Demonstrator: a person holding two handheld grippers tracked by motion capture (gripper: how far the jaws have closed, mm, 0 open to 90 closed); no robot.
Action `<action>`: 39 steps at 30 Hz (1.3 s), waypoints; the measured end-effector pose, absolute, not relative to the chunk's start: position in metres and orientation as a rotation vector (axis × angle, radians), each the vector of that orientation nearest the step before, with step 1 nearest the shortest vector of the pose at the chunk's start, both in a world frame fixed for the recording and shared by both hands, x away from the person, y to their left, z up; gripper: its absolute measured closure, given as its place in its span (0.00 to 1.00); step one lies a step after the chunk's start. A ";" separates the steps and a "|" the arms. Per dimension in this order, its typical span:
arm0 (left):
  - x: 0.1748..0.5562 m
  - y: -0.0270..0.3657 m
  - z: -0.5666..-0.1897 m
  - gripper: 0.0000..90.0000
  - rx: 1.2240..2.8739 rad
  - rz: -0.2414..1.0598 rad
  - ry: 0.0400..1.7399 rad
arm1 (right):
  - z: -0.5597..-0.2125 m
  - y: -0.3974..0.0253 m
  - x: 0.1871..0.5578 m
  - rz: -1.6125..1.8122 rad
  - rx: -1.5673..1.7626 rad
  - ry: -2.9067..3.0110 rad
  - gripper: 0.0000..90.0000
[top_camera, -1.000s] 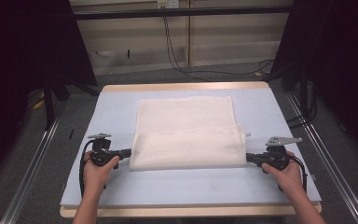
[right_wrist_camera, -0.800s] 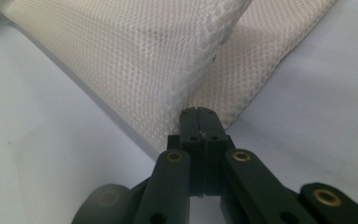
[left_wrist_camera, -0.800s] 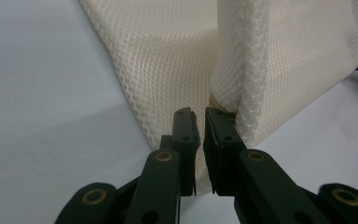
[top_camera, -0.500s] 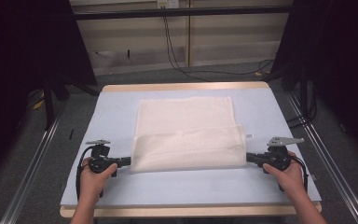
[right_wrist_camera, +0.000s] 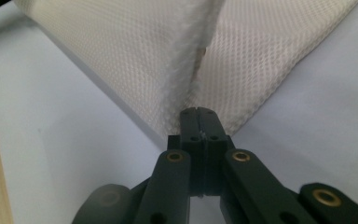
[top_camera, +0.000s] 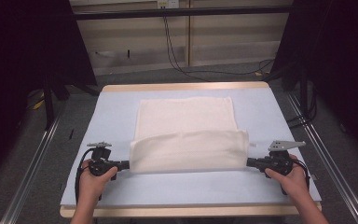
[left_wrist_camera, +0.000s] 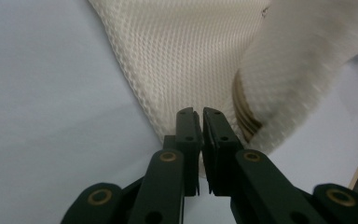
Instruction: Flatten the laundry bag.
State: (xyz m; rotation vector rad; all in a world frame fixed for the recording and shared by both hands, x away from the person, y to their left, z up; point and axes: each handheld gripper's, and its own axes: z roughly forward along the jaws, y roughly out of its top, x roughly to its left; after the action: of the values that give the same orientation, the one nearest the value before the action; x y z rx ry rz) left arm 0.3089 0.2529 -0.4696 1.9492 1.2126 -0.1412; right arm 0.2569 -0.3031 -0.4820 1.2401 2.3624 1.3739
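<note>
The table point(top_camera: 112, 116) is covered mid-way by the towel point(top_camera: 186, 116), near edge lifted and folded back. Its corners are pinched tight by the left gripper point(top_camera: 125, 164) and right gripper point(top_camera: 251, 162).

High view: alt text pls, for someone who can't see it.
A cream towel lies on a pale blue table, its near part raised as a fold between the left gripper and right gripper, one at each end. A person's hands hold both grippers from the near edge.
</note>
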 end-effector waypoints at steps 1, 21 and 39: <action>0.308 0.253 -0.470 0.94 1.955 -0.138 1.215 | -0.483 -0.303 0.256 1.367 1.234 2.377 1.00; 0.311 0.249 -0.474 0.74 2.000 0.011 1.262 | -0.486 -0.297 0.256 1.256 1.305 2.384 0.85; 0.314 0.235 -0.473 0.88 2.041 0.032 1.277 | -0.486 -0.289 0.257 1.252 1.345 2.383 0.89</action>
State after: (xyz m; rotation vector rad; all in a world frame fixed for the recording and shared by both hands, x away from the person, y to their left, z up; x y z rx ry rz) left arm 0.3135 0.2350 -0.4733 2.0410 1.2770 0.0320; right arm 0.2574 -0.2892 -0.4862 1.3452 2.3831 1.2518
